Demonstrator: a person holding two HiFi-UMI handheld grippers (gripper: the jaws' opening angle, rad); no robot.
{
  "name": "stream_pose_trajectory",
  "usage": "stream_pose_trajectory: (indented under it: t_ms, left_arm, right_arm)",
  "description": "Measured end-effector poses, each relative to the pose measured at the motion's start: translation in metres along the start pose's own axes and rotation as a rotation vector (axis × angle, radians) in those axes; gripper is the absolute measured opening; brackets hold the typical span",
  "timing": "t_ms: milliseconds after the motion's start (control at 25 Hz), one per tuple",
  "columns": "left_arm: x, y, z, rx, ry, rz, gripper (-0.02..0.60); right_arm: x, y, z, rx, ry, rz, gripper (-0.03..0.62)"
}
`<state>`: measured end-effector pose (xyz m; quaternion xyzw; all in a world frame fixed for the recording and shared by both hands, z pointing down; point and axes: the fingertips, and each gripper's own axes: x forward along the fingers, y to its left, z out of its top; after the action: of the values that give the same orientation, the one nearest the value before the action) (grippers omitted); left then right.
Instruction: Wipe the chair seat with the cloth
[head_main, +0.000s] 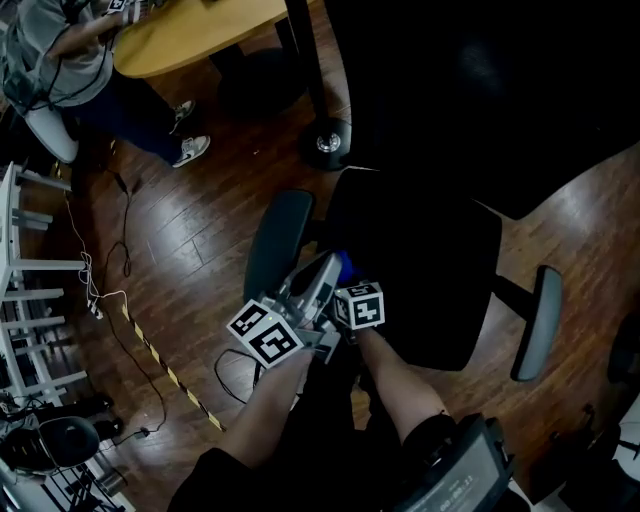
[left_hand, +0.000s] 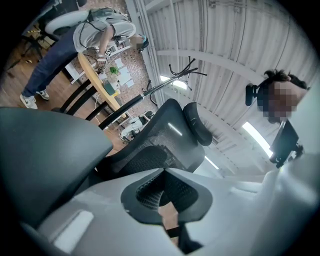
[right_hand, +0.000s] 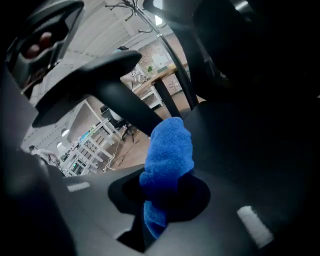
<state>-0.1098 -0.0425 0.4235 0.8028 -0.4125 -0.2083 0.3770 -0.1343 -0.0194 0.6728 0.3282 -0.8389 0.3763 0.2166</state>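
Note:
A black office chair fills the middle of the head view, its seat (head_main: 420, 275) flanked by a left armrest (head_main: 278, 240) and a right armrest (head_main: 538, 322). My right gripper (right_hand: 165, 197) is shut on a blue cloth (right_hand: 167, 155), held at the seat's left edge; a bit of that cloth (head_main: 345, 264) shows in the head view. My left gripper (head_main: 322, 272) lies close beside the right one, next to the left armrest. Its jaws are shut with nothing held (left_hand: 167, 200). In the left gripper view the mesh backrest (left_hand: 170, 132) rises behind the armrest (left_hand: 45, 150).
A person (head_main: 60, 50) sits at a wooden table (head_main: 200, 30) at the top left. A white rack (head_main: 20, 270) stands along the left edge. Cables (head_main: 125, 250) and a yellow-black strip (head_main: 165, 370) lie on the wood floor. A round base (head_main: 328, 142) stands beyond the chair.

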Motion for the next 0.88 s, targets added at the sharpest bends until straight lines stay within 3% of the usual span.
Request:
stream_pose_trajectory:
  t_ms: [240, 640, 760, 880]
  left_arm:
    - [0.000, -0.004, -0.007, 0.007, 0.020, -0.015, -0.006]
    - [0.003, -0.008, -0.005, 0.024, 0.020, -0.010, -0.006]
    - [0.003, -0.009, -0.004, 0.029, 0.025, -0.013, -0.006]
    - [-0.001, -0.005, -0.006, 0.021, 0.024, -0.002, -0.006]
  right_arm:
    - [-0.019, -0.027, -0.015, -0.034, -0.013, -0.063, 0.074]
    - [-0.190, -0.193, -0.071, 0.107, -0.039, -0.405, 0.074]
    - [-0.238, -0.230, -0.073, 0.110, -0.045, -0.490, 0.072]
    - [-0.257, -0.249, -0.071, 0.073, -0.022, -0.521, 0.074]
